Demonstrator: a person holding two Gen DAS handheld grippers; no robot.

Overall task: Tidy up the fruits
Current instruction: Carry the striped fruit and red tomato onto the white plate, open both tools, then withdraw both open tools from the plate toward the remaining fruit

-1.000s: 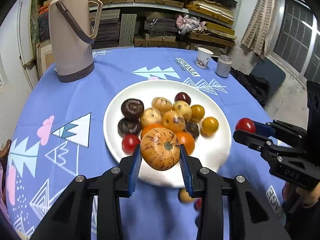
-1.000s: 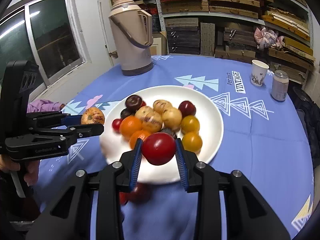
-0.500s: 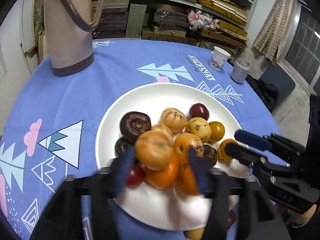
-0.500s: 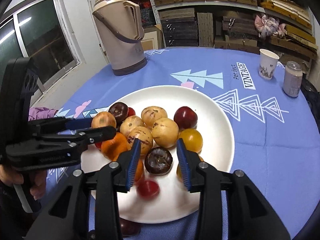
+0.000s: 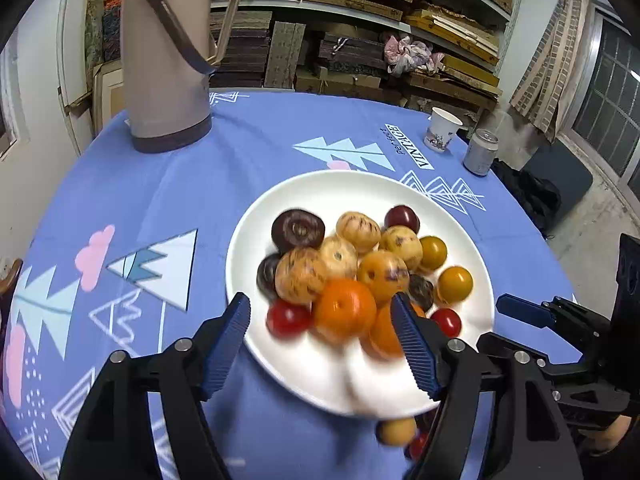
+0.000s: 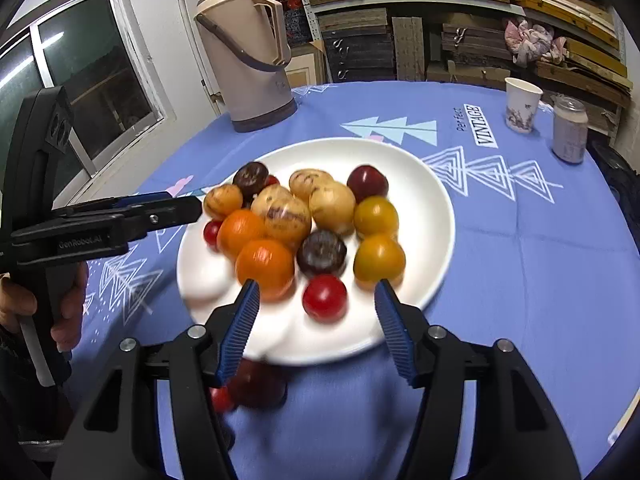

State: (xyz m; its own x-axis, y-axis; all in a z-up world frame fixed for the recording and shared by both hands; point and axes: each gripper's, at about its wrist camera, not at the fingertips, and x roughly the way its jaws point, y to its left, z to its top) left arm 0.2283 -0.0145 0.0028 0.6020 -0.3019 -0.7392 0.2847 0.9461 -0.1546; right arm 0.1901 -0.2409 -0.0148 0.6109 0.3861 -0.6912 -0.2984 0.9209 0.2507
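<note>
A white plate [image 5: 352, 188] on the blue tablecloth holds several fruits: orange, yellow, speckled tan, dark purple and red ones. It also shows in the right wrist view [image 6: 424, 184]. My left gripper [image 5: 322, 330] is open and empty over the plate's near edge, by an orange fruit [image 5: 344, 308]. My right gripper [image 6: 316, 312] is open and empty, with a red fruit [image 6: 324, 298] lying on the plate between its fingers. Loose fruits lie on the cloth in front of the plate: a tan one [image 5: 396, 432] and a dark one [image 6: 256, 384].
A tall beige thermos [image 5: 168, 52] stands at the back left. A paper cup [image 5: 442, 130] and a can [image 5: 482, 152] stand at the back right. Shelves of stacked boards fill the background. The right gripper shows at the right [image 5: 520, 312].
Both grippers opened. The left one let the speckled fruit go onto the pile and the right one dropped the red fruit on the plate. Both then drew back slightly.
</note>
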